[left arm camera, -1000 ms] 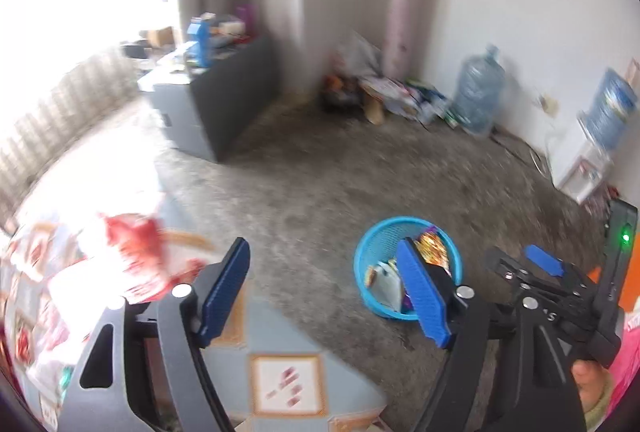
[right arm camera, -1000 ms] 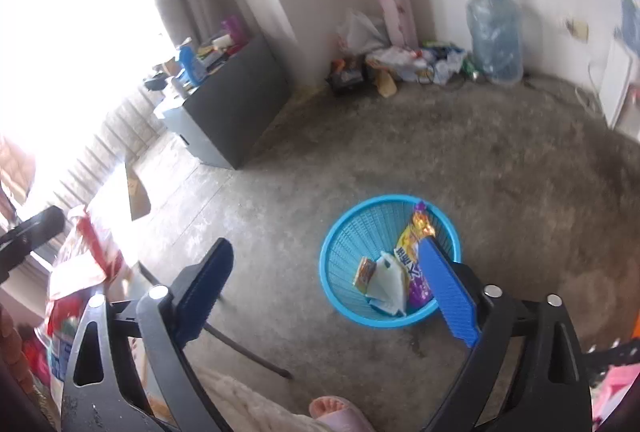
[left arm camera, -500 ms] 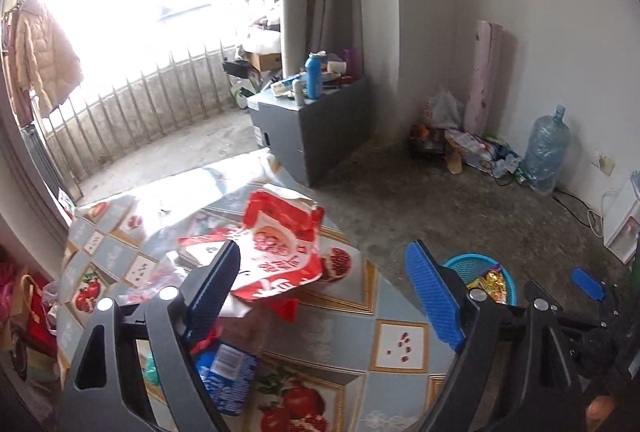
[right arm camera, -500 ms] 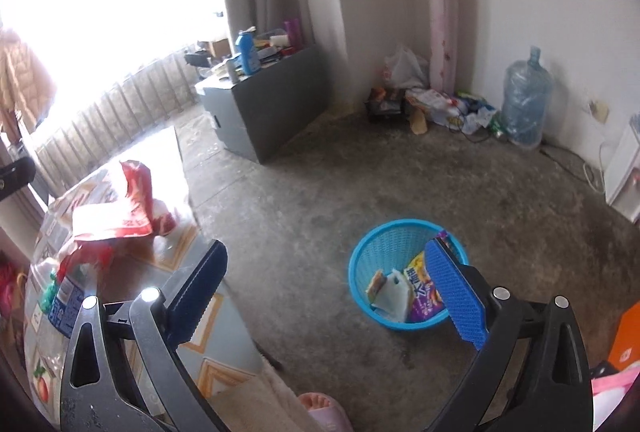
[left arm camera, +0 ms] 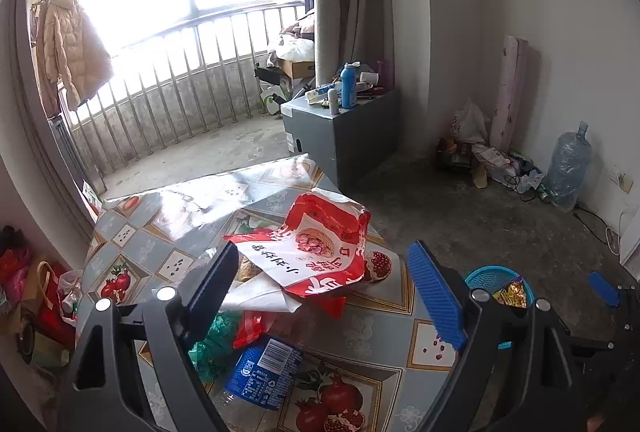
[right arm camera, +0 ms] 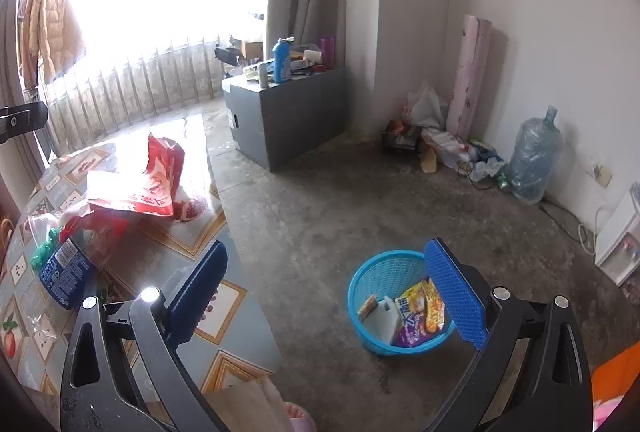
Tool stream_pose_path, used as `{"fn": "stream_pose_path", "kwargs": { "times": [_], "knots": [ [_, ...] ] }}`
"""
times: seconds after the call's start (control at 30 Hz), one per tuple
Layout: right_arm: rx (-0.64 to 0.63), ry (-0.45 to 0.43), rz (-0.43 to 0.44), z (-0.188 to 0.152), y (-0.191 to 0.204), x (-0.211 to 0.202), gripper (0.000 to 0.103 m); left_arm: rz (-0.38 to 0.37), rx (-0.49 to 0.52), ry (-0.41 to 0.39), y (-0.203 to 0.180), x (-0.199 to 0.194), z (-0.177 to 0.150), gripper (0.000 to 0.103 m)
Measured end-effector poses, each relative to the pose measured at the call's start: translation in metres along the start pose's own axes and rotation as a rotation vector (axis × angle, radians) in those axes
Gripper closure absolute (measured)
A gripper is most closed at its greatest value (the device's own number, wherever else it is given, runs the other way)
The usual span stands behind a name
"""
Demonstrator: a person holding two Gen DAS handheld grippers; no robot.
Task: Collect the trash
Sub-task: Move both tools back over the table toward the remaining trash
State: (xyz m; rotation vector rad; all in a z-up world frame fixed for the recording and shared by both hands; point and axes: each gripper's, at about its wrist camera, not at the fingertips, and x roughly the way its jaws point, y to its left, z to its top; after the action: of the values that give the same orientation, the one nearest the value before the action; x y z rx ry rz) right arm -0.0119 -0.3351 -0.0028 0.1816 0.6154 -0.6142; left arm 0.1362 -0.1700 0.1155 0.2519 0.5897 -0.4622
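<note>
Hovering over the surface [left arm camera: 400, 316], the left gripper [left arm camera: 320, 292] was held released and empty, jaws spread wide around the red snack bag [left arm camera: 320, 252] below. The right gripper [right arm camera: 332, 292] was kept released and empty too, the blue basket [right arm camera: 380, 272] placed on the floor for trash.

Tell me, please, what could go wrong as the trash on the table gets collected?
The crumpled red-and-white snack bag lies over other wrappers and could drag them off the patterned table. The clear bottle with a blue label lies on its side and may roll. The blue mesh basket stands apart on the floor, so drops may miss.
</note>
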Motion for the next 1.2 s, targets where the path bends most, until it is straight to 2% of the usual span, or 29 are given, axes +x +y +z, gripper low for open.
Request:
{"fn": "stream_pose_path", "kwargs": {
  "times": [0.37,0.77,1.2],
  "knots": [
    [-0.016,0.008,0.054,-0.004,0.014,-0.006,0.008,0.055,-0.023,-0.002,0.022,-0.008,-0.005,0.019],
    [0.010,0.015,0.157,0.001,0.034,-0.012,0.008,0.048,-0.068,-0.013,0.049,-0.014,-0.019,0.019],
    [0.043,0.008,0.288,0.007,0.070,-0.025,0.008,0.087,-0.137,-0.049,0.109,-0.037,-0.047,0.019]
  ]
}}
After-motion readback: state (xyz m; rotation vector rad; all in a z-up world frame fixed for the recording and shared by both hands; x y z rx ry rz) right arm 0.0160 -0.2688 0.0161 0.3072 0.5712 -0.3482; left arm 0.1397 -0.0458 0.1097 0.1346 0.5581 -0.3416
